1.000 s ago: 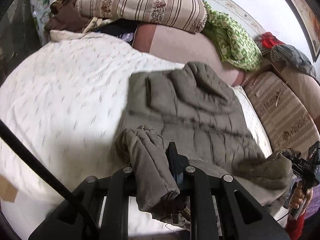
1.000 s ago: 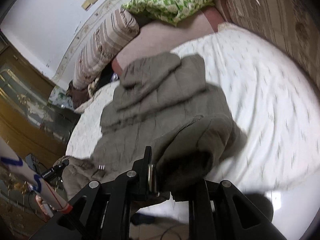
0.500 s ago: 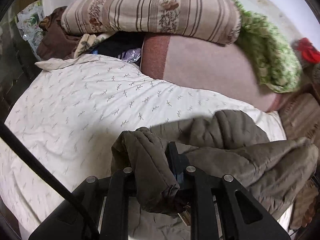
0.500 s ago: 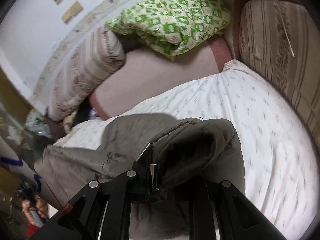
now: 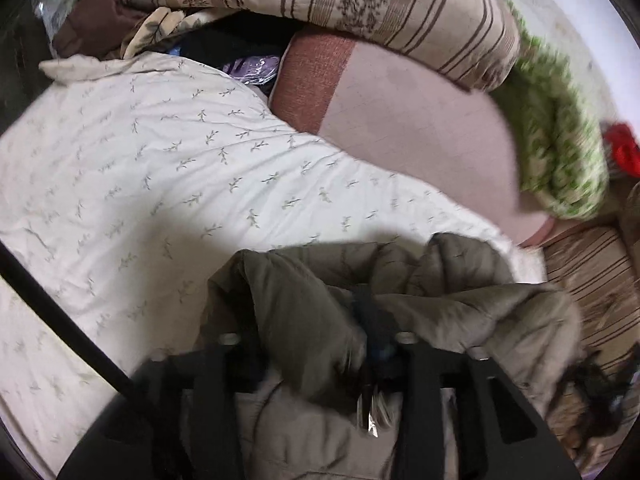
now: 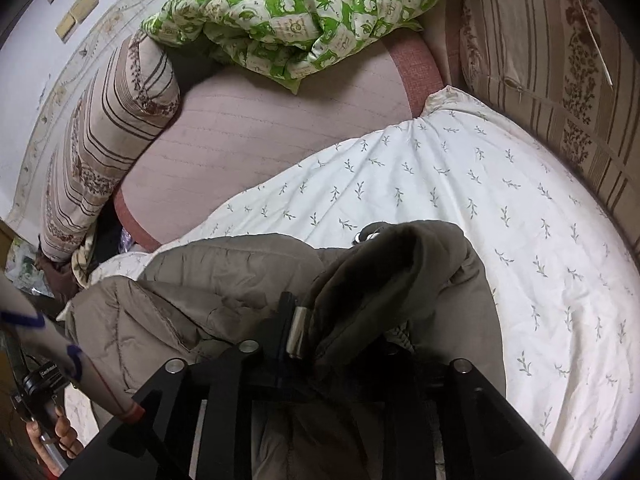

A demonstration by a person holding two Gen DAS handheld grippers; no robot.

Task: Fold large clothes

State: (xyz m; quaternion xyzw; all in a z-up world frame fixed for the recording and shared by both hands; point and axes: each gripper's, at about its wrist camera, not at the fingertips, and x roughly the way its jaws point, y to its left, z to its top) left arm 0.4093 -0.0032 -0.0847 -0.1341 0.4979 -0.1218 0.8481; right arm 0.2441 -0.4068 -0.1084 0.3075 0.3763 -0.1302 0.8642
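Olive-grey quilted jacket (image 5: pixel 460 300): lay doubled over near the bed (image 5: pixel 160 184) foot edge. Left tool (image 5: pixel 320 344) and right tool (image 6: pixel 344 336): jaws just opening, folded hem loosely between them. Advice: release fully, withdraw low, then smooth the fold flat.

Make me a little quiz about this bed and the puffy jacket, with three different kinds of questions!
1. True or false: the grey-brown quilted jacket lies on the white sheet with small leaf sprigs.
2. Which sits on the pink blanket roll in the right wrist view? A) green-and-white checked quilt B) red ball C) blue box
3. Fill in: a fold of the jacket sits between the jaws of the right gripper and the ____ gripper.

Key: 1 true; 2 A; 3 left
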